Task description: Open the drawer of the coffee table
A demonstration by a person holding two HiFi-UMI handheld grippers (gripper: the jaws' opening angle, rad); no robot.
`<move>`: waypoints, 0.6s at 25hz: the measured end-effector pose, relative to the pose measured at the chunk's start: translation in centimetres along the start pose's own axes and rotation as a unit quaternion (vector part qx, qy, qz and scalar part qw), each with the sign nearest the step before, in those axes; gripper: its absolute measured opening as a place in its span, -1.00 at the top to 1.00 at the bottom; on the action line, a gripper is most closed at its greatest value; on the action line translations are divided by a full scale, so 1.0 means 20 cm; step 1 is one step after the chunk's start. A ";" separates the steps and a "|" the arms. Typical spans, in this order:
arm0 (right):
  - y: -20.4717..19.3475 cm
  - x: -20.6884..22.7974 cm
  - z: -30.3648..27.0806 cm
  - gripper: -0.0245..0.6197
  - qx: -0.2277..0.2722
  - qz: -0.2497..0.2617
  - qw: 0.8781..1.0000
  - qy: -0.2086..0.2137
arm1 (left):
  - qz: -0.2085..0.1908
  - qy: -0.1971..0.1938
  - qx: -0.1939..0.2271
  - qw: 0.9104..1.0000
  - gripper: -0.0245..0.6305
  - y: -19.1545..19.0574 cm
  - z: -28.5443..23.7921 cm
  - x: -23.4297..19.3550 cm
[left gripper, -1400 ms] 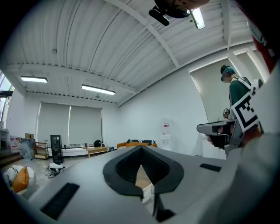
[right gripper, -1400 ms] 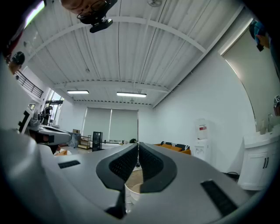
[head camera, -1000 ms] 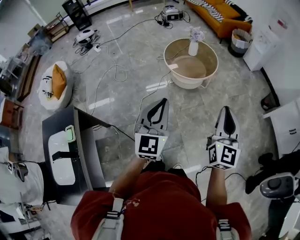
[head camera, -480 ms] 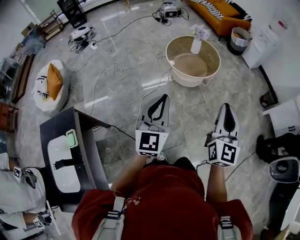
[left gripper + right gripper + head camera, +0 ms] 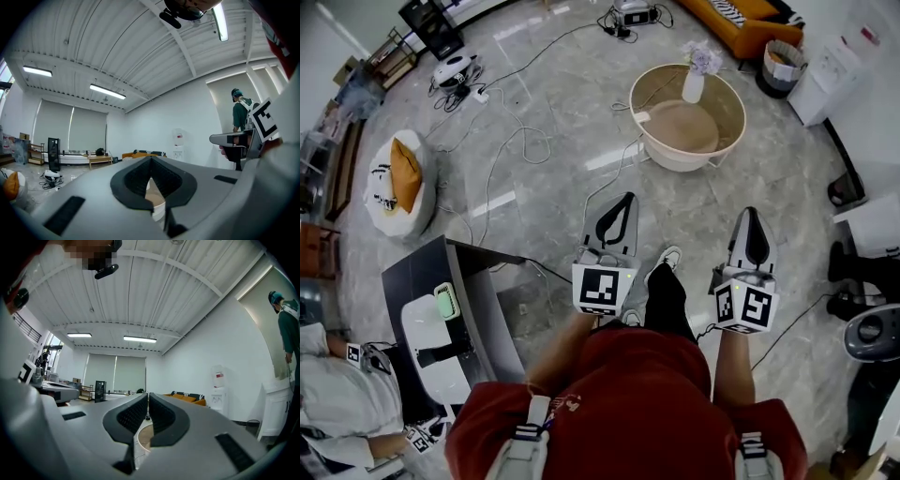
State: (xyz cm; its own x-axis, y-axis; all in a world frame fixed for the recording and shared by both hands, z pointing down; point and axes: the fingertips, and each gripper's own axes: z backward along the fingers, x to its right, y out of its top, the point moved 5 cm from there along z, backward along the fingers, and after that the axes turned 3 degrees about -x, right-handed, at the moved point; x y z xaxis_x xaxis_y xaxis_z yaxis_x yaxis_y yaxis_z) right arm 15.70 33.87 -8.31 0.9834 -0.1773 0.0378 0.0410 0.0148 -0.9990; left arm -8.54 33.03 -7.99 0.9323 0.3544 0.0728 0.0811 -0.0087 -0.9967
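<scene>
The round coffee table [image 5: 680, 161] is standing well ahead, a flower vase [image 5: 694, 82] sitting near its far rim; its drawer is not showing; the left gripper [image 5: 625, 199] and right gripper [image 5: 751, 212] are pointing towards it, both closed on nothing; finding the drawer front before parting any jaws seems wise.

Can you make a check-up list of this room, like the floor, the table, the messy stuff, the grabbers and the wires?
Surface: shiny grey stone floor.
Job's things: round coffee table ahead; drawer not seen.
Clutter: flower vase on table.
Grippers: left gripper and right gripper shut, fingers empty, clear of table.
Cables: loose cables across floor.
Surroundings: orange sofa, bin, beanbag, dark desk.
</scene>
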 end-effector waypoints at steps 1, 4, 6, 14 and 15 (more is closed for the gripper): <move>-0.02 0.02 -0.06 0.85 -0.001 -0.004 1.000 0.000 | -0.003 0.000 -0.001 1.000 0.88 -0.01 -0.06 -0.01; -0.07 0.09 -0.26 0.85 -0.001 -0.013 1.000 -0.001 | -0.005 -0.002 -0.007 1.000 0.88 -0.02 -0.26 -0.05; -0.08 0.13 -0.41 0.85 -0.001 -0.015 1.000 -0.002 | -0.009 -0.004 -0.012 1.000 0.88 -0.01 -0.41 -0.08; -0.05 0.45 -0.99 0.85 0.000 -0.014 1.000 -0.012 | -0.008 -0.022 -0.033 0.999 0.88 0.04 -1.05 -0.11; -0.05 0.48 -1.05 0.85 0.001 -0.013 1.000 -0.013 | -0.008 -0.022 -0.034 0.999 0.88 0.03 -1.12 -0.11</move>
State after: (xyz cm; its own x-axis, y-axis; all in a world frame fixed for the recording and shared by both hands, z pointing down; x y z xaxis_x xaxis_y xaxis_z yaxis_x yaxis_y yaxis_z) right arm 21.36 11.55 -7.37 0.9863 -0.1515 0.0652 0.0678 0.0120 -0.9976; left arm -2.70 11.27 -8.00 0.9144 0.3959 0.0846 0.1205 -0.0668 -0.9905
